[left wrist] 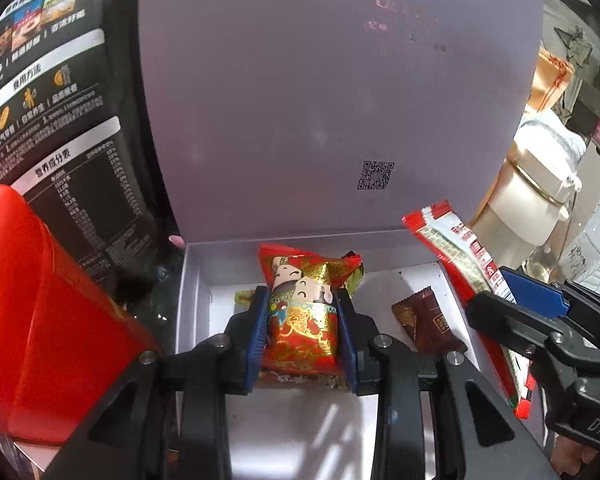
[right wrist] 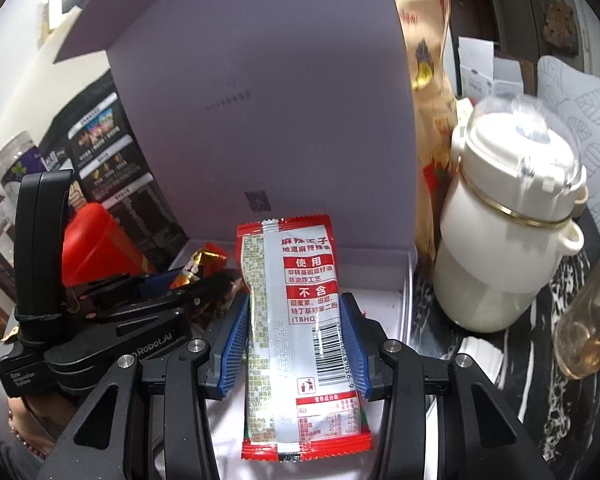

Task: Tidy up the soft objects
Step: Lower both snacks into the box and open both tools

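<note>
An open box [left wrist: 192, 292] sits on the desk [right wrist: 540, 360], its lid [left wrist: 320, 100] standing upright at the back. Inside it, a small sachet [left wrist: 424, 326] lies to the right of a cartoon-printed snack packet [left wrist: 304, 312]. A long snack packet [right wrist: 296, 340] is over the box's right part. Left of the box stands a tall printed bag [left wrist: 60, 128]; right of it, a lidded jar [right wrist: 508, 232].

Glossy foil wrappers, matt card box

Clamped by ribbed blue plastic pads [left wrist: 260, 332], the red-gold packet [left wrist: 302, 312] shines like foil; behind it the lilac box lid [left wrist: 300, 100] looks matt card, and the red-silver sachet [right wrist: 296, 332] gleams.
</note>
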`<state>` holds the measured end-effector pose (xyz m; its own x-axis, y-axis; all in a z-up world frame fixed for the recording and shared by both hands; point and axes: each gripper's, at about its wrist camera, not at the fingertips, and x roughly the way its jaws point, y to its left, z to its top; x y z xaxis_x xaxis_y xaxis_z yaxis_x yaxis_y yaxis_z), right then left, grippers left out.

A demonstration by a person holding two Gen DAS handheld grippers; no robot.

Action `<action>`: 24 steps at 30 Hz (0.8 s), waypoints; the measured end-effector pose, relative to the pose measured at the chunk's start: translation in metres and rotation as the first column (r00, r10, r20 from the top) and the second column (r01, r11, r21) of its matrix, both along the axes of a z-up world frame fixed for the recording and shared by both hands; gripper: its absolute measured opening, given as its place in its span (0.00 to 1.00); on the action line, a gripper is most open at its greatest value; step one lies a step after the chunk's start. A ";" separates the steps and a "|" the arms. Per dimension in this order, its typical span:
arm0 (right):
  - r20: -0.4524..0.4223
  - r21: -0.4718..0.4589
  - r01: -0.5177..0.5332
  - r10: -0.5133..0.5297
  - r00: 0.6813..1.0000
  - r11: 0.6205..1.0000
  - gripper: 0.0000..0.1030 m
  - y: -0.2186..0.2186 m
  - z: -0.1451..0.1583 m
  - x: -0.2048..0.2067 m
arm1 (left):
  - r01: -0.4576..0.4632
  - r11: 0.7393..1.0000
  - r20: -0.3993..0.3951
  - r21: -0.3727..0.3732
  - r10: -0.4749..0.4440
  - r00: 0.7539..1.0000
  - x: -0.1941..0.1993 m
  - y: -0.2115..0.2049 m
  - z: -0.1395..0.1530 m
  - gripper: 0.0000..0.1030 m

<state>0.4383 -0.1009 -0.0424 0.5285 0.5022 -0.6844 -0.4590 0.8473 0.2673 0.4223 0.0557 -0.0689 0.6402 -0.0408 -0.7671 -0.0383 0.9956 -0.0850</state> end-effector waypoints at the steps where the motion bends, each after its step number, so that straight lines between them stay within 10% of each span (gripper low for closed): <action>1: -0.006 -0.007 0.001 -0.001 1.000 1.000 0.43 0.001 -0.002 0.001 | 0.004 1.000 -0.001 0.004 -0.004 1.000 0.000 -0.001 0.000 0.31; 24: -0.149 -0.062 -0.001 -0.008 0.989 0.998 0.53 0.014 -0.034 0.019 | -0.002 0.998 -0.028 0.063 0.004 1.000 0.009 -0.011 -0.003 0.31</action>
<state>0.4572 -0.0870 -0.0759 0.4199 0.4550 -0.7853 -0.4147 0.8659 0.2799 0.4314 0.0448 -0.0718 0.6186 0.0096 -0.7856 -0.0426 0.9989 -0.0213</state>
